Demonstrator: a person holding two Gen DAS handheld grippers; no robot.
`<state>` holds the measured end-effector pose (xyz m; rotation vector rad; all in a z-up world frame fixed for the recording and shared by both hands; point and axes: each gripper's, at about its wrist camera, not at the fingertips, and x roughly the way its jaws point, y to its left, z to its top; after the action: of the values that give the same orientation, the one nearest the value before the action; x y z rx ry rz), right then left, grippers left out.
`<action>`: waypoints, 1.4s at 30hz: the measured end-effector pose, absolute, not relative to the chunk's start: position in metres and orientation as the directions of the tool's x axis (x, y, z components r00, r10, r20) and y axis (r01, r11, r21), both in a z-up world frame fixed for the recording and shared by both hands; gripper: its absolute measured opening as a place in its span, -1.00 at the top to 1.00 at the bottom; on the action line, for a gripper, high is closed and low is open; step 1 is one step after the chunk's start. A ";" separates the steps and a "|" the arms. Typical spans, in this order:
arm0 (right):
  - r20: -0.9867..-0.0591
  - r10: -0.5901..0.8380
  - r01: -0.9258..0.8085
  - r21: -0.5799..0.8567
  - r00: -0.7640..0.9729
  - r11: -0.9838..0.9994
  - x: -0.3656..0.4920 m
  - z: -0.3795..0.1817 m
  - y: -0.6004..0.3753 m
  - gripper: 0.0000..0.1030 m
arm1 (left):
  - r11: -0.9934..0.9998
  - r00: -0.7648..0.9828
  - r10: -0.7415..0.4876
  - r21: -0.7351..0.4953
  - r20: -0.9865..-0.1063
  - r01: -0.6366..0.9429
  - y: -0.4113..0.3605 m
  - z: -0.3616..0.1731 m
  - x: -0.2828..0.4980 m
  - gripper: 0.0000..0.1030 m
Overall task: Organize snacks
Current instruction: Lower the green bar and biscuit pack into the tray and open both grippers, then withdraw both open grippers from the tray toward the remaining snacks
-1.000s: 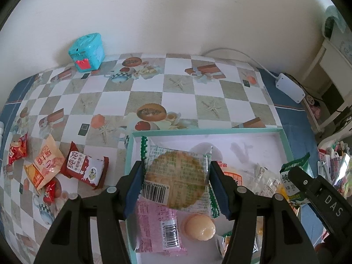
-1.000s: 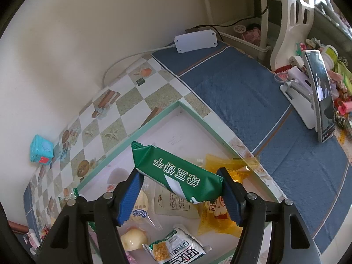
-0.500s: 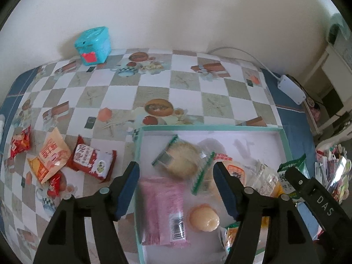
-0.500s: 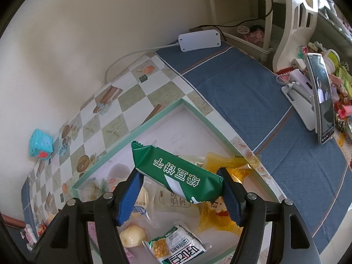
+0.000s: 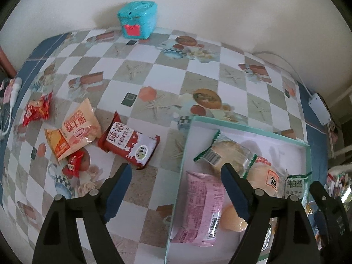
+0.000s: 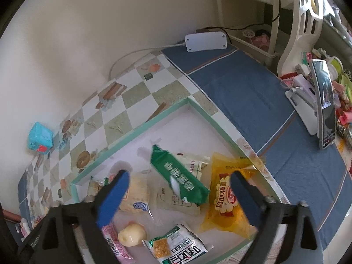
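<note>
A shallow tray with a teal rim [image 5: 246,125] [image 6: 162,114] holds several snacks. The round cracker packet [image 5: 226,151] lies in it, beside a pink packet [image 5: 200,209]. The green packet [image 6: 179,176] lies in the tray beside a yellow bag [image 6: 228,195]. My left gripper [image 5: 176,189] is open and empty, over the tray's left rim. My right gripper [image 6: 178,195] is open and empty above the tray. A dark red packet [image 5: 129,142], an orange-cream bag [image 5: 72,129] and two small red packets [image 5: 37,110] [image 5: 73,164] lie on the checkered tablecloth left of the tray.
A teal box [image 5: 137,18] stands by the wall at the back. A white power adapter [image 6: 205,40] with a cable lies on the blue cloth. A phone on a stand [image 6: 325,101] and clutter sit at the right edge.
Both grippers opened. The left one let the cracker packet drop into the tray and moved left. The right one let the green packet drop into the tray.
</note>
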<state>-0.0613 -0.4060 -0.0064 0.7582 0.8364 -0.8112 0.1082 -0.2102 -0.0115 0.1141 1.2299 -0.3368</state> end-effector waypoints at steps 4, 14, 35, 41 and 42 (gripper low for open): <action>-0.854 -0.300 0.837 0.245 0.425 0.489 -0.058 -0.007 -0.403 -1.00 | 0.955 0.285 -0.189 -0.108 -0.940 0.277 -0.203 -0.015 0.113 -0.76; -0.861 -0.280 0.821 0.236 0.424 0.519 -0.050 -0.004 -0.392 -1.00 | 0.967 0.262 -0.195 -0.140 -0.945 0.213 -0.182 -0.022 0.125 -0.87; -0.839 -0.268 0.753 0.227 0.473 0.618 -0.046 0.021 -0.328 -1.00 | 0.983 0.368 -0.157 -0.109 -0.917 0.147 -0.117 0.020 0.110 -0.87; -0.847 -0.233 0.718 0.223 0.477 0.659 -0.040 0.018 -0.299 -1.00 | 0.985 0.349 -0.144 -0.099 -0.926 0.142 -0.106 0.012 0.105 -0.87; -0.847 -0.232 0.715 0.222 0.478 0.663 -0.040 0.018 -0.296 -1.00 | 0.986 0.350 -0.141 -0.099 -0.926 0.137 -0.103 0.012 0.104 -0.87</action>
<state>-0.0396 -0.2955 0.0181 0.6158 0.8953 -0.6246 0.1041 -0.1031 0.0116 -0.0037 1.2002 -0.1804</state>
